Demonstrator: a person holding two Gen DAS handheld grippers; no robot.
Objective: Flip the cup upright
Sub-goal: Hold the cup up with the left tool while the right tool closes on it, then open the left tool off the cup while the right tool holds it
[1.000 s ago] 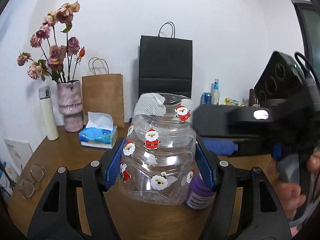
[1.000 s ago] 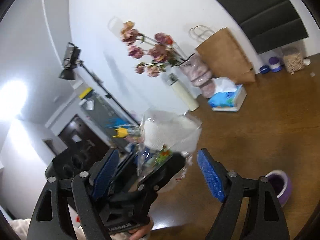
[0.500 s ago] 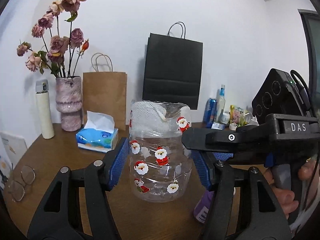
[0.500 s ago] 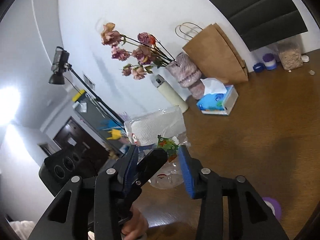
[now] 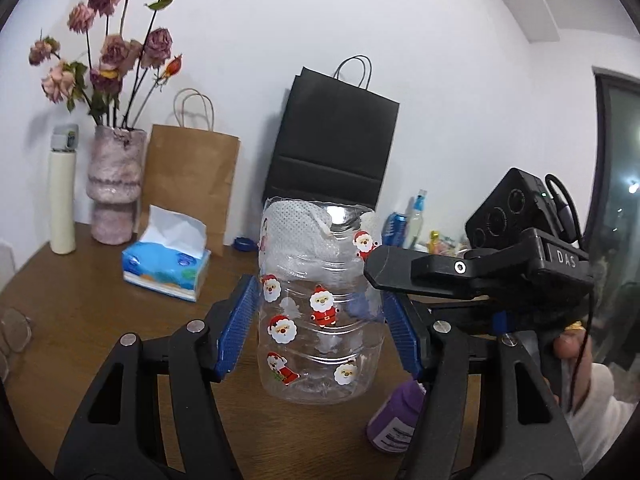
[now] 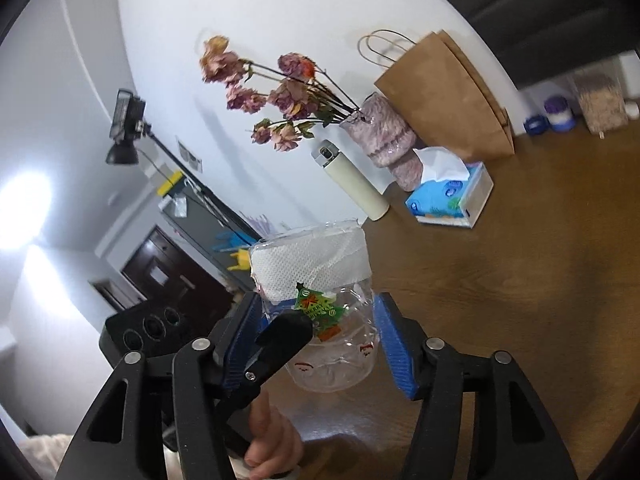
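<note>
The cup (image 5: 320, 308) is a clear plastic jar with Santa stickers and a white band near its rim. It stands upright, mouth up, on the brown table (image 5: 100, 312). My left gripper (image 5: 320, 320) straddles it with blue pads a little off both sides, open. In the right wrist view the cup (image 6: 332, 320) sits between the blue pads of my right gripper (image 6: 320, 340), which is close around it; I cannot tell whether the pads press it. The right gripper's body (image 5: 480, 268) reaches in from the right in the left wrist view.
A purple bottle (image 5: 396, 416) lies just right of the cup. A blue tissue box (image 5: 166, 264), a pink vase of dried flowers (image 5: 116, 188), a cream flask (image 5: 62, 196), and brown (image 5: 188, 184) and black paper bags (image 5: 332, 148) stand behind. Glasses (image 5: 14, 328) lie at the left edge.
The cup has gone from held and tilted in my left gripper to standing on the table. The left jaws have opened off it. The right gripper has closed in around the cup.
</note>
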